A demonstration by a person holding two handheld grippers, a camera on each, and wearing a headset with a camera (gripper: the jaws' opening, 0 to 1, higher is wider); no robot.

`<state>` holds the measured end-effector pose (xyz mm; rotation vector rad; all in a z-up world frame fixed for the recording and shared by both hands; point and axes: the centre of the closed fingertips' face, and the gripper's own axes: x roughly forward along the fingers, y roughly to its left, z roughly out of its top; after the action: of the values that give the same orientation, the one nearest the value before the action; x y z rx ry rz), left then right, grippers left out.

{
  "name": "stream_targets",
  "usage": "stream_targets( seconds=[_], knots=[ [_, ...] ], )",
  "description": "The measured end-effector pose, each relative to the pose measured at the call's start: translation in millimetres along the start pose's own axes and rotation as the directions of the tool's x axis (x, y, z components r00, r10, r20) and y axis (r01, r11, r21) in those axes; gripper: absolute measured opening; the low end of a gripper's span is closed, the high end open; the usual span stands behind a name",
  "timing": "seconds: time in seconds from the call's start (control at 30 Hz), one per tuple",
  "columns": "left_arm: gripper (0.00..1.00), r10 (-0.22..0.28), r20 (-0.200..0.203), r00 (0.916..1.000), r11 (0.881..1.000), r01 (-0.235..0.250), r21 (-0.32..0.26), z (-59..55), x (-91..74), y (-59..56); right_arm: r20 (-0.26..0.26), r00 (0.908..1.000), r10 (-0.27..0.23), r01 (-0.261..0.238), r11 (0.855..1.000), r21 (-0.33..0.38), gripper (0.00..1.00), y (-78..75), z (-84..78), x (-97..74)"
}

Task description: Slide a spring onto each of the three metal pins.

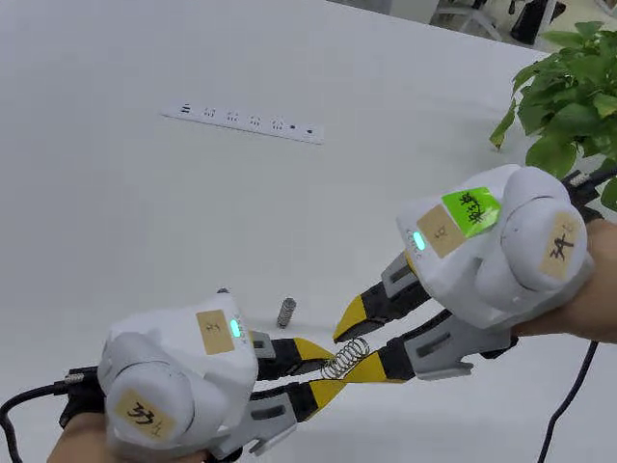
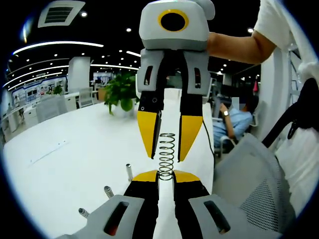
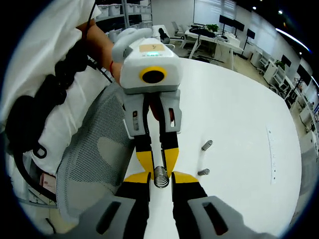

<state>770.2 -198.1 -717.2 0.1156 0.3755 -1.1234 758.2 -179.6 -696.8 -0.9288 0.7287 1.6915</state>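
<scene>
1. The left gripper (image 1: 335, 368) had its jaws nearly closed, pinching one end of the spring (image 1: 345, 359) so that the coil stuck out free toward 2 o'clock.
2. The right gripper (image 1: 351, 353) faced it from 2 o'clock, jaws spread wide astride the spring and clamping nothing, probably to take it over.
3. A metal pin (image 1: 286, 312) stood on the table (image 1: 145, 193) at 11 o'clock of the spring, well apart.

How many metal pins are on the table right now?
3. In the left gripper view they run diagonally on the table, left of the spring: upper pin, middle pin, lower pin. Others may lie out of frame.
</scene>
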Motion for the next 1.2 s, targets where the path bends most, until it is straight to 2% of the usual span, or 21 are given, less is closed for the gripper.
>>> stream_targets(
  seconds=[0.17, 0.43, 1.2],
  knots=[
    [0.10, 0.001, 0.006, 1.0000, 1.000, -0.001, -0.004, -0.9, -1.6, 2.8, -0.016, 0.9998, 0.011, -0.011, 1.000, -0.017, 0.13, -1.9, -0.3, 2.6],
    [0.10, 0.000, 0.009, 1.0000, 1.000, 0.000, -0.012, -3.4, -1.3, 3.8, -0.025, 0.9994, 0.024, -0.025, 1.000, -0.017, 0.12, -1.9, -1.8, 5.1],
    [0.14, 0.001, 0.009, 1.0000, 1.000, -0.001, -0.017, -9.4, -6.1, 4.5, -0.024, 0.9996, 0.012, -0.012, 1.000, 0.010, 0.12, -1.5, 0.2, 8.8]
  ],
)
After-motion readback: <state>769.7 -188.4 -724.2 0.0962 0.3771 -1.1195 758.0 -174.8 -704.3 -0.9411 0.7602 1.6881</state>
